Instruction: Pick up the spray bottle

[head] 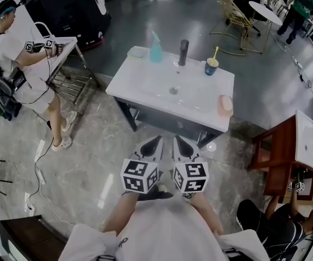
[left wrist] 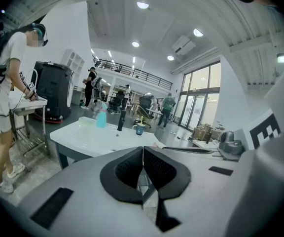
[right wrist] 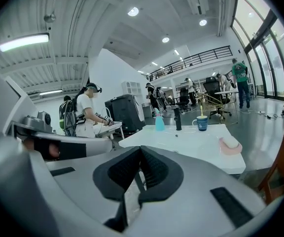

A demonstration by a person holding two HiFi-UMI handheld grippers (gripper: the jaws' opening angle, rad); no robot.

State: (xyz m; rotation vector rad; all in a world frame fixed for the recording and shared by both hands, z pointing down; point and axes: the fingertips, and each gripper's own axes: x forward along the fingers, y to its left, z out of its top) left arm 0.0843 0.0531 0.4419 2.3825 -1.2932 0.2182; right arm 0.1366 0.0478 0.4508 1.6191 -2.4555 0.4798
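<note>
Teal bottle (head: 156, 50) upright at sink's (head: 140, 88) far edge, left of tap (head: 183, 52); well short of it, left gripper (head: 153, 144) and right gripper (head: 181, 144) side by side, jaws closed on nothing.

No words, brands or numbers are showing legibly in any view. The left cube (head: 140, 174) and the right cube (head: 191, 176) are carrying only black-and-white square marker patterns, not letters. The same kind of pattern is showing on a cube (head: 30, 47) held by the person at the far left, and on another cube (head: 298, 187) at the right edge. The spray bottle (head: 156, 50) is showing no label that can be made out. Any print on the cup (head: 211, 66) is appearing too small to read.
</note>
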